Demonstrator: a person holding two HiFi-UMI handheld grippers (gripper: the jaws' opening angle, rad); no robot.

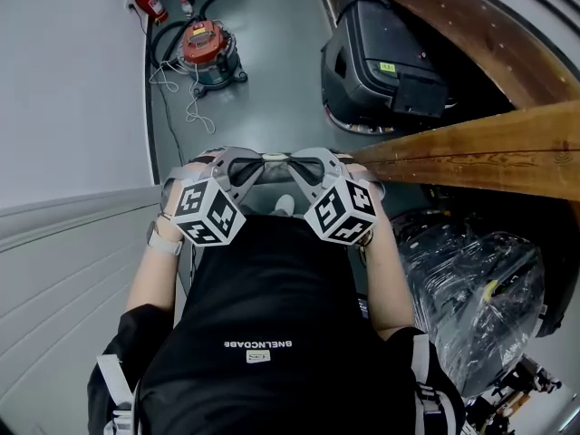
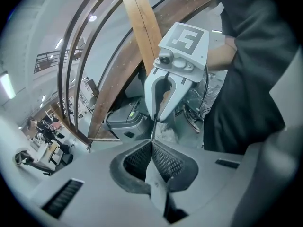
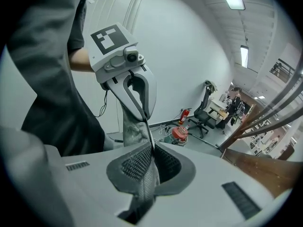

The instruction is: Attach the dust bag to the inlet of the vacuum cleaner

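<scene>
Left tongs (image 2: 152,144) and right tongs (image 3: 152,149) (two) pinch one dust bag (image 3: 131,129).

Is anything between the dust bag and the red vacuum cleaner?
Nothing blocks it: only a loose white cord lies on the open floor between the dust bag and the red vacuum cleaner.

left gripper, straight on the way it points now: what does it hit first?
The right gripper: it faces the left gripper almost tip to tip, both shut on a thin edge of the dust bag. Gap looks small, though depth is hard to judge.
</scene>
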